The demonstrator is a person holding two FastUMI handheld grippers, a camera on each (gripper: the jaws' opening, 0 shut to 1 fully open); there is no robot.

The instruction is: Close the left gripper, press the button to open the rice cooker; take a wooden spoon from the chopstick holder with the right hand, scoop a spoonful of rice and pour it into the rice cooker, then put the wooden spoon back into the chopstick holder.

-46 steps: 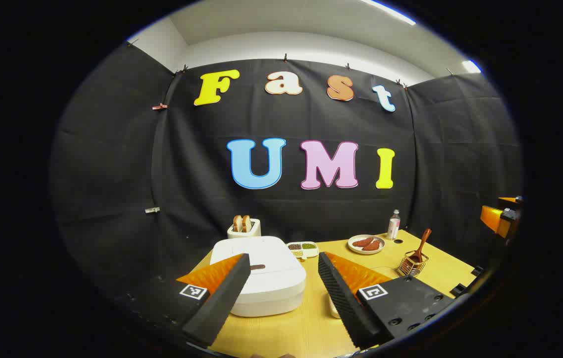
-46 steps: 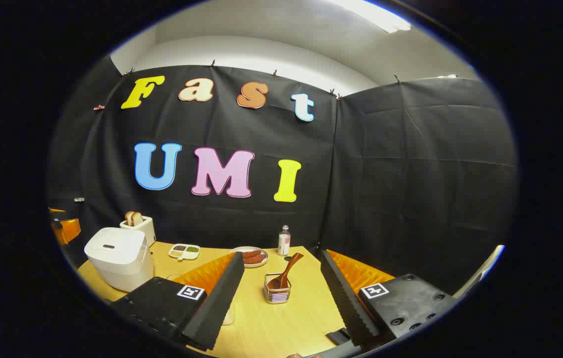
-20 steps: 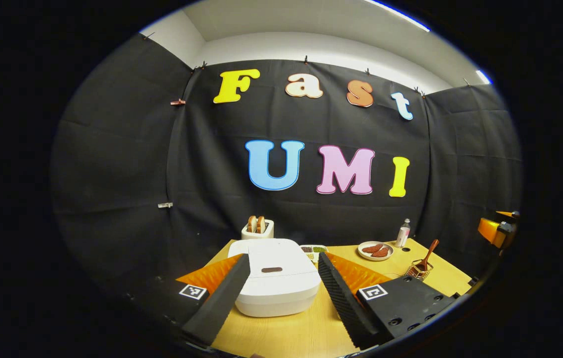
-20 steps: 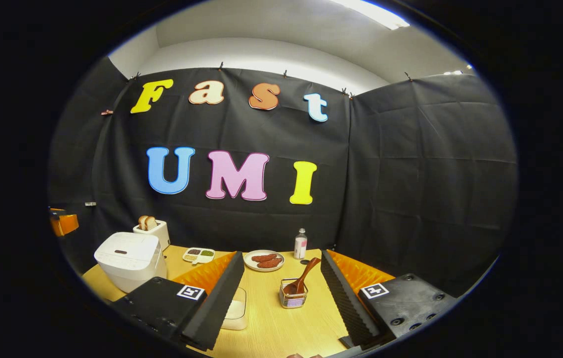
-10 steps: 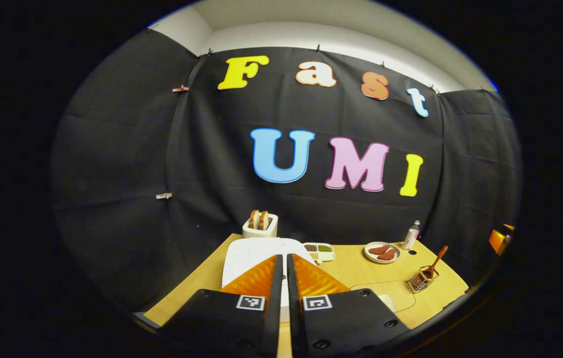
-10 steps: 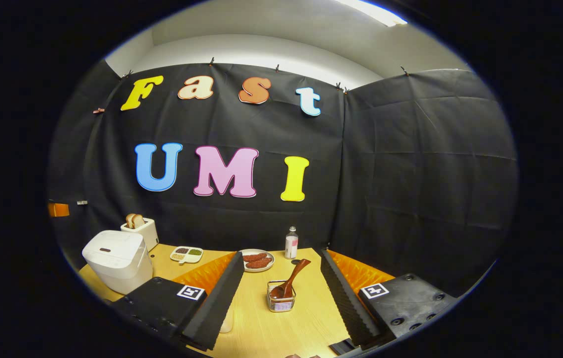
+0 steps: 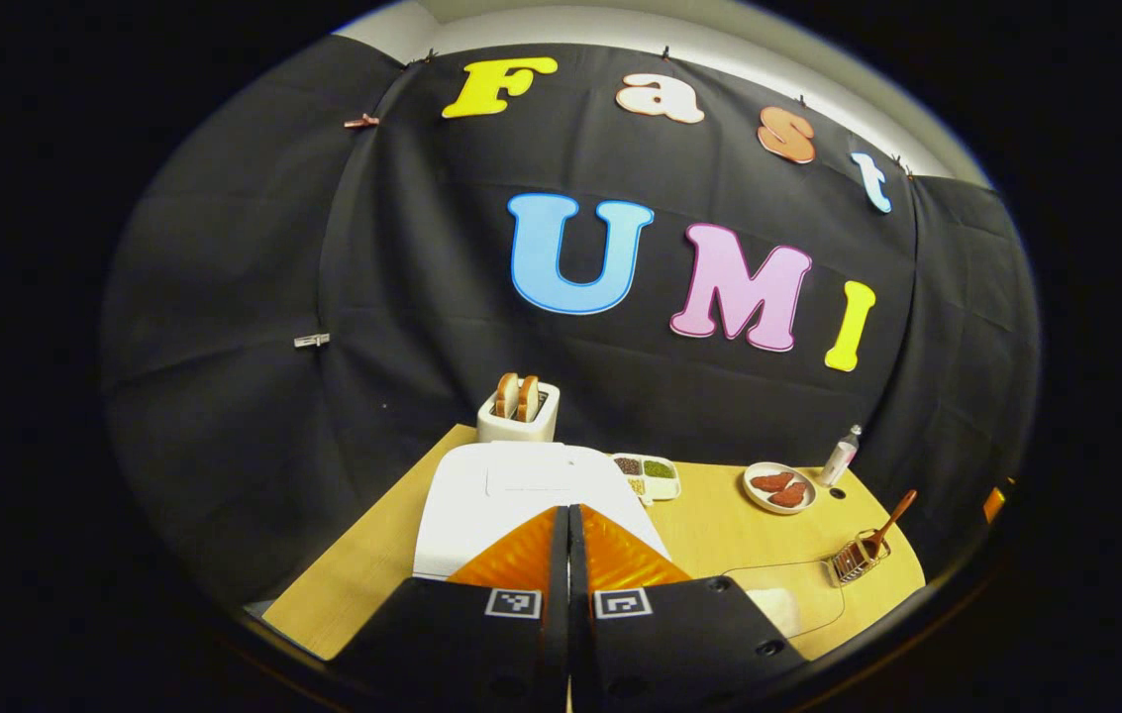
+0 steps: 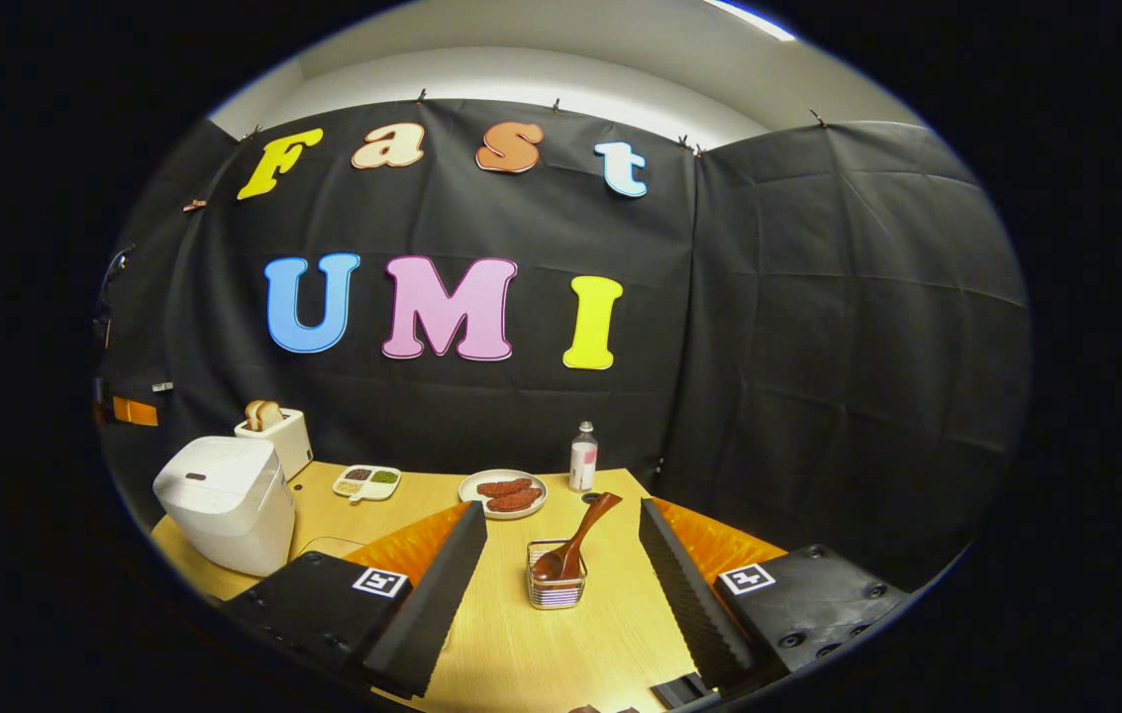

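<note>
Since a second ago, the left claw has been closing, and its fingers are now meeting above the white boxy rice cooker on the wooden counter. The right claw is gaping wide and empty, framing the brown wooden spoon leaning in the wire chopstick holder.

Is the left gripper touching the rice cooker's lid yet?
Cannot tell. In the left gripper view the shut left gripper overlaps the rice cooker lid, hiding any contact or gap at its tips.
</note>
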